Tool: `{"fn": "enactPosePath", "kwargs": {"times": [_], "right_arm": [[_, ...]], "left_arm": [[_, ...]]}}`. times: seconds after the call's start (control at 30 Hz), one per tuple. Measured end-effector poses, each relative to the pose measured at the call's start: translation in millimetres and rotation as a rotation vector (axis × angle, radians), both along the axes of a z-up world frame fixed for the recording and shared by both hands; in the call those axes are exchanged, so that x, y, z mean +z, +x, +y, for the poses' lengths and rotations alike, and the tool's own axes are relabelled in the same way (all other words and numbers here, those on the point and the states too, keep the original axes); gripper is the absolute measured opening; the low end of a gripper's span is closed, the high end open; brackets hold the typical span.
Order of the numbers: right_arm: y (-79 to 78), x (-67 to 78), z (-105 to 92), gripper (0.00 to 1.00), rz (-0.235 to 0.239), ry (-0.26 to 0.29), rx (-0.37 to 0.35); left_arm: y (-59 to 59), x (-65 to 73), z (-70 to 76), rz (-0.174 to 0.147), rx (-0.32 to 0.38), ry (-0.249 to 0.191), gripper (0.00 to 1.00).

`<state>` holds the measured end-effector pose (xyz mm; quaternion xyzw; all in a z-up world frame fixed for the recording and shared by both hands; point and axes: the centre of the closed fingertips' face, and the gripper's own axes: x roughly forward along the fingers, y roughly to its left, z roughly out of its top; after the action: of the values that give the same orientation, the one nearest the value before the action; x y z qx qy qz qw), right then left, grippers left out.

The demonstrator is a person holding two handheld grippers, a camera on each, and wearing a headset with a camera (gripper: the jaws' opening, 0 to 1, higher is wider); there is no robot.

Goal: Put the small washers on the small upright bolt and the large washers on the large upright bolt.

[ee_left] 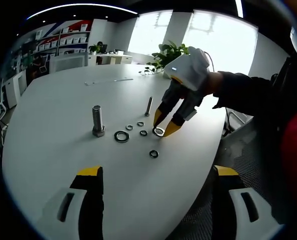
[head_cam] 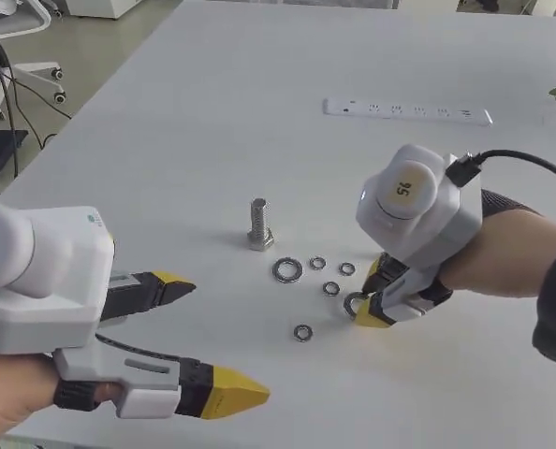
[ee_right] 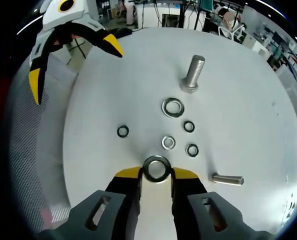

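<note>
White and broad, the table [head_cam: 212,112] carried a large bolt [head_cam: 260,224] that stood upright on its head. A power strip [head_cam: 406,110] lay well beyond the bolt, toward the far edge. Near the bolt's base, on the side toward the person, a loose large washer [head_cam: 287,270] lay flat on the surface. Four small washers [head_cam: 317,264] were scattered just past that washer from the large bolt, each apart from the others.

The right gripper [head_cam: 365,297] was down at the tabletop on the far side of this scatter from the large bolt. Its jaws were drawn narrow against both sides of the gripped large washer [ee_right: 156,168]. Whether that washer was clear of the surface could not be told.

A small bolt [ee_right: 227,178] sat farther from the large bolt than the gripped washer did. In the right gripper view it looked to lie on its side, though that was not certain.

The left gripper [head_cam: 226,339] hung over the near edge, well apart from the large bolt, its jaws spread wide with nothing between them.
</note>
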<state>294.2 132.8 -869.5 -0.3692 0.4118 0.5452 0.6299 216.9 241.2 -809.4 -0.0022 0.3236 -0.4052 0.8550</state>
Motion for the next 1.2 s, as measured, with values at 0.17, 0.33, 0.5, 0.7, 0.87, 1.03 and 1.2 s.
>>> {"fn": "enactPosePath", "kwargs": {"times": [0.17, 0.33, 0.5, 0.7, 0.87, 1.03, 1.2], "right_arm": [[0.4, 7.1, 2.1, 0.23, -0.006, -0.001, 0.009], [0.4, 14.5, 2.7, 0.23, -0.016, -0.009, 0.02], [0.2, 25.4, 5.6, 0.23, -0.024, -0.003, 0.031], [3.2, 44.8, 12.0, 0.23, -0.049, 0.006, 0.05], [9.4, 61.3, 18.3, 0.23, -0.077, 0.016, 0.063], [16.6, 75.2, 25.9, 0.23, -0.109, 0.02, 0.08], [23.5, 87.4, 34.0, 0.23, -0.134, 0.026, 0.096]], "left_arm": [[0.9, 0.1, -0.1, -0.002, -0.001, -0.001, 0.89], [1.6, 1.5, 0.1, -0.007, 0.0, -0.006, 0.89], [2.0, 2.6, -0.1, -0.012, 0.0, -0.009, 0.89], [1.9, 3.5, -0.4, -0.015, -0.003, -0.011, 0.89], [2.8, 4.5, -0.4, -0.02, -0.002, -0.013, 0.89], [3.8, 6.4, -0.7, -0.028, 0.002, -0.017, 0.9], [4.4, 8.1, -0.2, -0.036, 0.007, -0.02, 0.89]]}}
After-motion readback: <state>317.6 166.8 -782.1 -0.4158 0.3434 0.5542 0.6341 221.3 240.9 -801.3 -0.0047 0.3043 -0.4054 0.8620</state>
